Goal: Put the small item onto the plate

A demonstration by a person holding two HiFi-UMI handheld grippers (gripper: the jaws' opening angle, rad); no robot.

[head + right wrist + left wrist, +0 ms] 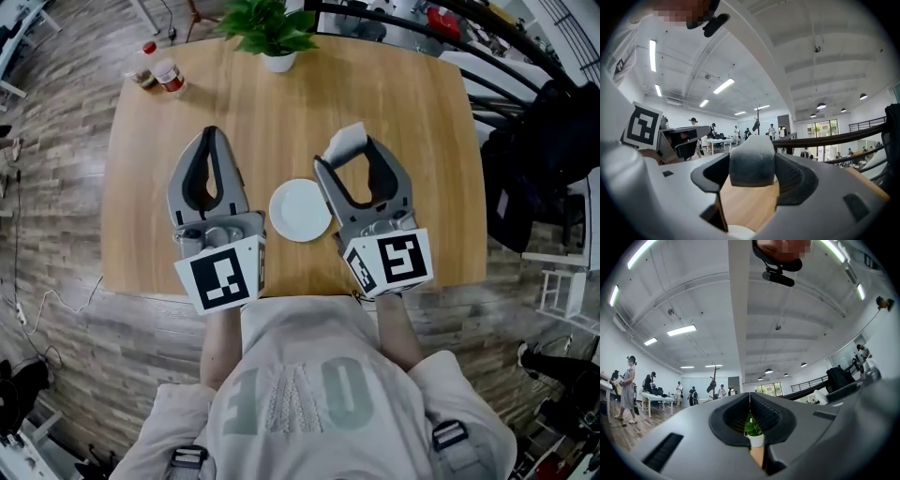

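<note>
Right gripper [347, 153] grips the small item [345, 137], a grey-white block, squarely between its jaws, above the wooden table [281, 103]; left gripper [210, 133] has its jaws pressed together with nothing between them; the white plate [300, 210] lies on the table between both grippers, the item just beyond its far right edge.

In your right gripper view the bottom edge cuts off the round white plate [735, 232], leaving only a sliver. In your head view the right gripper [345, 153] covers much of the small pale grey block [347, 139] it clamps. The labels on the two small bottles [159, 73] are too small to read. In your left gripper view the green potted plant [753, 430] shows only through the hollow between the touching jaws.
</note>
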